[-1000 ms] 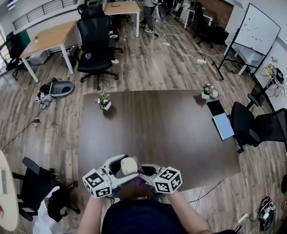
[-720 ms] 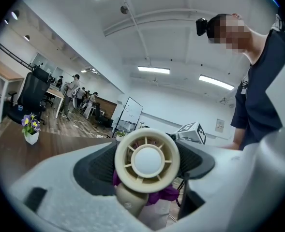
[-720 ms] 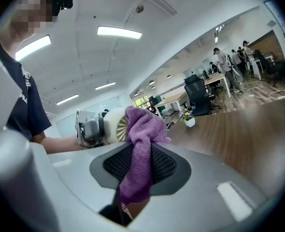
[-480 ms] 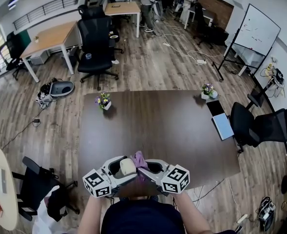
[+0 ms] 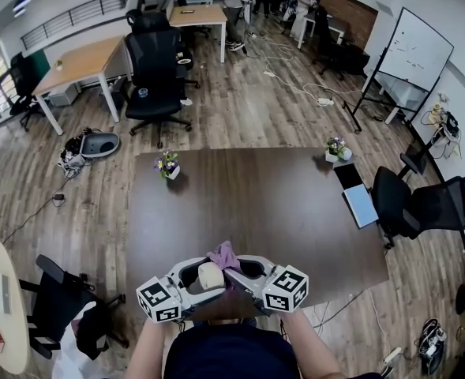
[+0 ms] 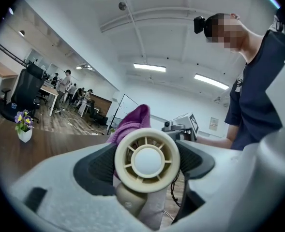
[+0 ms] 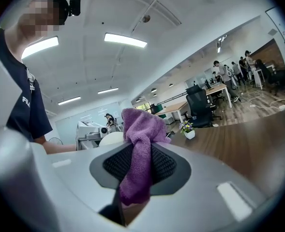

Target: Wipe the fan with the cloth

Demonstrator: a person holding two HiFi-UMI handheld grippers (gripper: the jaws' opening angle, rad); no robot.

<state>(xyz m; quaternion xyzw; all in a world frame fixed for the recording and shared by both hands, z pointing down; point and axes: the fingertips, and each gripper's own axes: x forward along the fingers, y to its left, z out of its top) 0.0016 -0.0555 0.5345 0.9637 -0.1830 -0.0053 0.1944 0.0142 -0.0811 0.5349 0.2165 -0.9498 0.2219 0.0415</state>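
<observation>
A small cream hand fan (image 6: 147, 161) with a round grille sits clamped between the dark pads of my left gripper (image 5: 203, 273), grille toward the camera. In the head view the fan (image 5: 210, 274) shows as a pale cylinder near the table's front edge. My right gripper (image 5: 234, 272) is shut on a purple cloth (image 7: 140, 158), which bunches up above its pads. The cloth (image 5: 223, 255) rests against the far side of the fan, and it peeks over the fan's rim as the purple cloth (image 6: 132, 122) in the left gripper view. Both grippers face each other close together.
The dark wooden table (image 5: 271, 204) carries a flower pot (image 5: 167, 164) at its far left, another flower pot (image 5: 337, 148) at the far right, and a laptop (image 5: 358, 200) on the right edge. Office chairs (image 5: 153, 77) and desks stand beyond. People stand at the far end.
My right gripper has risen with the cloth, so the purple cloth now stands higher behind the fan. The left gripper and the fan have stayed nearly still.
</observation>
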